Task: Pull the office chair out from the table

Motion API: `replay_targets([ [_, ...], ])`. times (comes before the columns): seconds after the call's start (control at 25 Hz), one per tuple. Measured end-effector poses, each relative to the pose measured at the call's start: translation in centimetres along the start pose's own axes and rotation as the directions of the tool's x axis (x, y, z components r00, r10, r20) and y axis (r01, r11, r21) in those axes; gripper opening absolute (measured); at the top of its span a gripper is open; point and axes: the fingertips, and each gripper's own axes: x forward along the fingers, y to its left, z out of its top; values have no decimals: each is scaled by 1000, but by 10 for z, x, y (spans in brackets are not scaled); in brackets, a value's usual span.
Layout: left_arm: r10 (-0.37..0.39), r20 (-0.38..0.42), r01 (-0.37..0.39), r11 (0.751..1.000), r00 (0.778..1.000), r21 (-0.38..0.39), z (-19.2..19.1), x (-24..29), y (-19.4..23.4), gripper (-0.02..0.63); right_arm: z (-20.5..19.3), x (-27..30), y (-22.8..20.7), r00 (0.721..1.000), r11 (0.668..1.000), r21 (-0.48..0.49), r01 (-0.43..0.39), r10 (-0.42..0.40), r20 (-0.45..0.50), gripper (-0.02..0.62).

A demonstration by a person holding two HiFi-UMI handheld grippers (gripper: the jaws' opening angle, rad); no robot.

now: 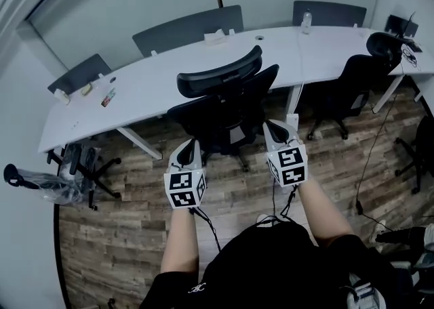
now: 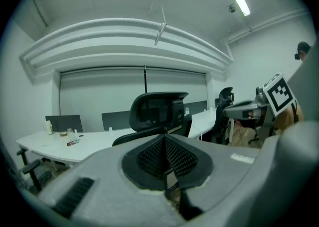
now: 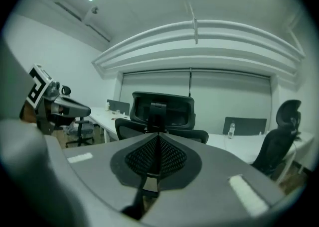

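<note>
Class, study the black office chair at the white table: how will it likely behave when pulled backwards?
The office chair probably rolls easily, since its base stands on a hard plank floor. Pulled high at the headrest, it may tilt or swivel rather than travel straight. Big and tall-backed, it is likely heavy to lift.

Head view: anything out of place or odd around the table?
Only the chair at the table's left end: it seems partly wrapped in clear plastic. A cable trails over the floor on the right. Nothing spilled.
</note>
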Motion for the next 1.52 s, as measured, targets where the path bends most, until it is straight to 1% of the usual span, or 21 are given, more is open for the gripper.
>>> replay_targets([
  [0.12, 33, -21, -31, 996, 999, 83, 5, 22, 23, 31, 4, 26, -16, 999, 995, -92, -45, 44, -13, 11],
  [0.2, 57, -42, -50, 988, 998, 145, 11, 38, 40, 56, 9, 44, -29, 997, 986, -151, -77, 74, -24, 21],
  [0.24, 73, -50, -63, 981, 996, 185, 14, 45, 48, 70, 10, 54, -36, 995, 978, -186, -97, 91, -36, 26],
  [0.28, 90, -59, -74, 970, 994, 230, 16, 53, 55, 102, 9, 64, -42, 993, 967, -226, -117, 108, -54, 33],
  [0.32, 103, -69, -80, 958, 992, 275, 17, 60, 61, 128, 6, 74, -49, 990, 953, -270, -135, 119, -77, 56],
  [0.36, 109, -83, -78, 946, 991, 315, 16, 68, 65, 146, 2, 83, -57, 987, 937, -317, -148, 123, -100, 80],
  [0.4, 110, -103, -68, 934, 989, 351, 12, 77, 69, 159, -2, 93, -64, 985, 918, -363, -157, 122, -119, 90],
  [0.52, 105, -167, -17, 888, 980, 459, 0, 104, 78, 198, -11, 121, -84, 981, 854, -488, -179, 114, -159, 123],
  [0.64, 116, -245, 44, 824, 962, 565, -16, 130, 82, 241, -18, 150, -106, 977, 791, -582, -190, 93, -191, 183],
  [0.76, 151, -313, 93, 760, 938, 644, -35, 154, 89, 258, -27, 179, -125, 972, 736, -647, -201, 65, -227, 222],
  [0.84, 173, -338, 109, 732, 925, 673, -43, 169, 94, 264, -33, 197, -136, 966, 687, -695, -212, 42, -254, 250],
  [0.88, 183, -344, 110, 726, 921, 679, -45, 175, 97, 264, -36, 205, -140, 963, 661, -717, -221, 33, -267, 260],
  [0.96, 198, -351, 103, 727, 915, 679, -45, 184, 101, 265, -41, 217, -146, 957, 616, -749, -244, 27, -289, 271],
  [1.04, 204, -359, 100, 733, 911, 673, -47, 192, 103, 267, -48, 227, -151, 950, 585, -766, -266, 22, -313, 278],
  [1.12, 208, -371, 105, 736, 905, 669, -50, 198, 105, 265, -56, 236, -156, 941, 567, -774, -282, 8, -337, 282],
  [1.16, 215, -375, 105, 732, 902, 673, -51, 201, 107, 264, -58, 240, -157, 940, 558, -779, -284, 1, -342, 282],
  [1.24, 233, -366, 96, 715, 901, 692, -53, 204, 109, 255, -57, 244, -159, 945, 541, -798, -266, -15, -325, 279],
  [1.32, 239, -346, 87, 697, 907, 711, -53, 205, 109, 253, -55, 245, -162, 952, 521, -818, -242, -35, -304, 231],
  [1.4, 233, -338, 92, 686, 912, 721, -54, 204, 110, 247, -55, 244, -161, 952, 503, -831, -239, -49, -303, 218],
  [1.44, 229, -342, 100, 683, 911, 724, -55, 203, 111, 244, -55, 244, -160, 950, 500, -831, -244, -51, -309, 215],
  [1.52, 223, -358, 120, 677, 907, 726, -55, 201, 111, 238, -55, 243, -159, 945, 513, -819, -256, -46, -325, 212],
])
